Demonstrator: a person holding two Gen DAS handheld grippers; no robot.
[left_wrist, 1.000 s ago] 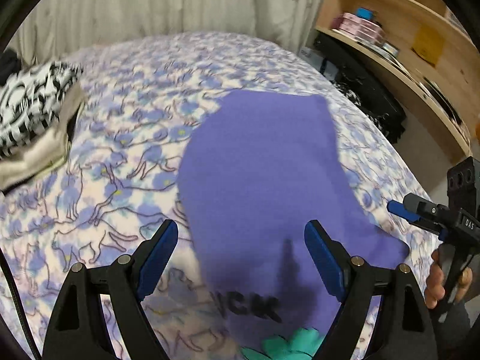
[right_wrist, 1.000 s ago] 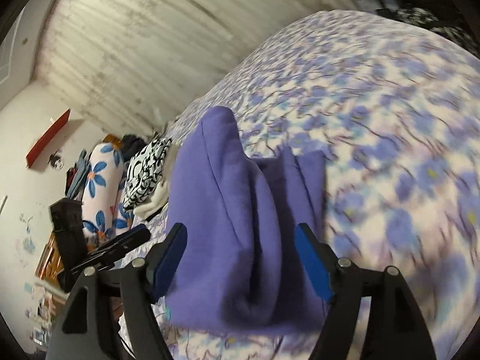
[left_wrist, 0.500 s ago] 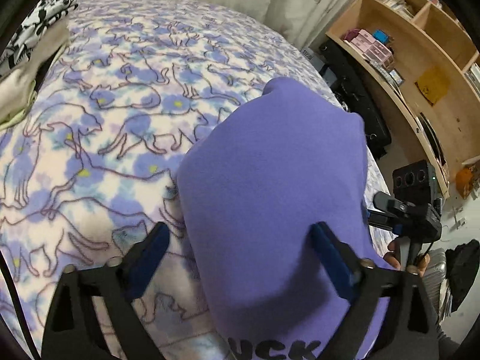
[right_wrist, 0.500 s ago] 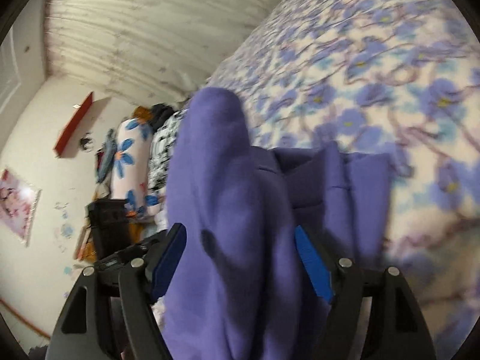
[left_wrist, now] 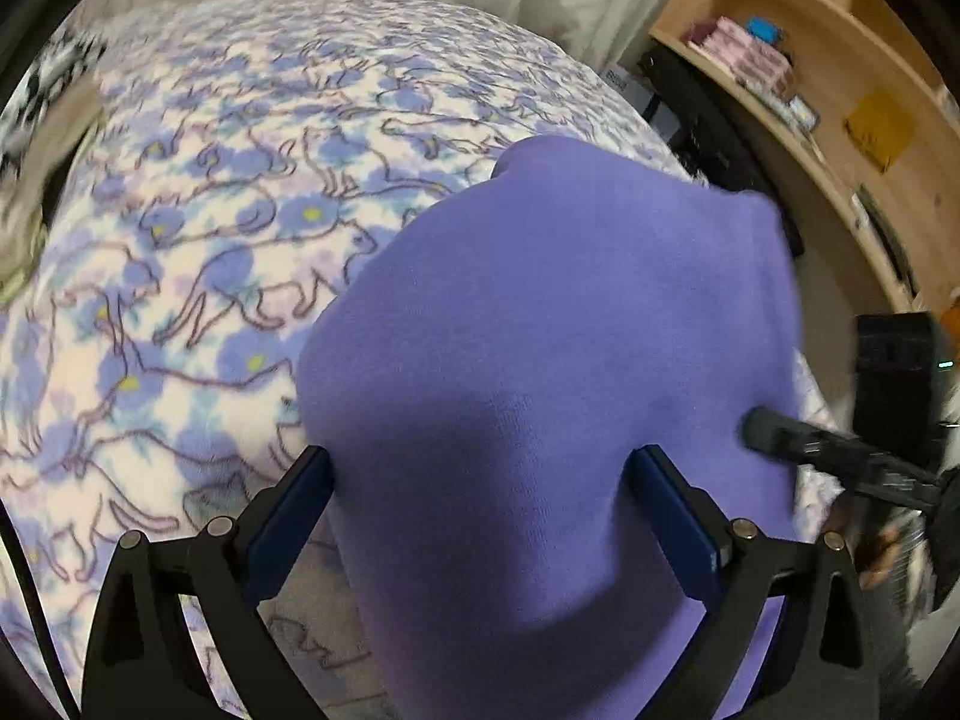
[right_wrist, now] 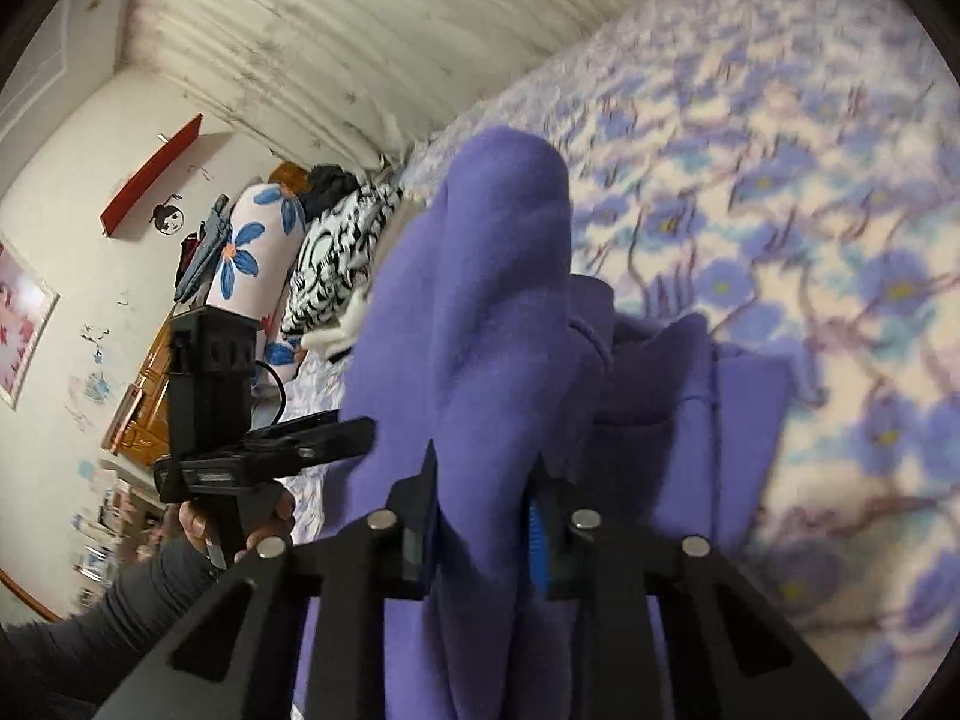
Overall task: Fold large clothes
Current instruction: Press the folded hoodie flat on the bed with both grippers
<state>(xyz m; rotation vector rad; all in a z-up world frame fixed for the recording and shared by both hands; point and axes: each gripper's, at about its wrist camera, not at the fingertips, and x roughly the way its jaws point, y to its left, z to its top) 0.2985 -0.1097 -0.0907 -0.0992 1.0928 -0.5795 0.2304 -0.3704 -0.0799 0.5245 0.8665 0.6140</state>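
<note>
Now the fold is mid-way: the purple garment (right_wrist: 480,312) is bunched into a raised ridge on the bed (left_wrist: 198,276), and the right gripper (right_wrist: 480,516) is closing its jaws on a thick pleat of that fabric, which fills the narrow gap between them. The left gripper (left_wrist: 480,504) has its jaws wide, with the cloth mounded up between them and over their line; its pads do not appear to press on it, so I judge nothing is held there.

The step in hand looks like gathering one side of the garment to carry it over. The next move probably calls for the left jaws to close on their own portion, level with the right jaws' pinch, so both sides lift together and the fold lands straight, not skewed.

Beyond the jaws the floral bedcover lies flat and bare for a good stretch, giving room to lay the fold down forward. To the left of the left jaws a black-and-white patterned pile (right_wrist: 342,252) sits near the bed's far side, well apart. To the right of the left jaws the bed's edge is close, with wooden shelves (left_wrist: 840,120) past it; cloth drawn that way may slip off.
</note>
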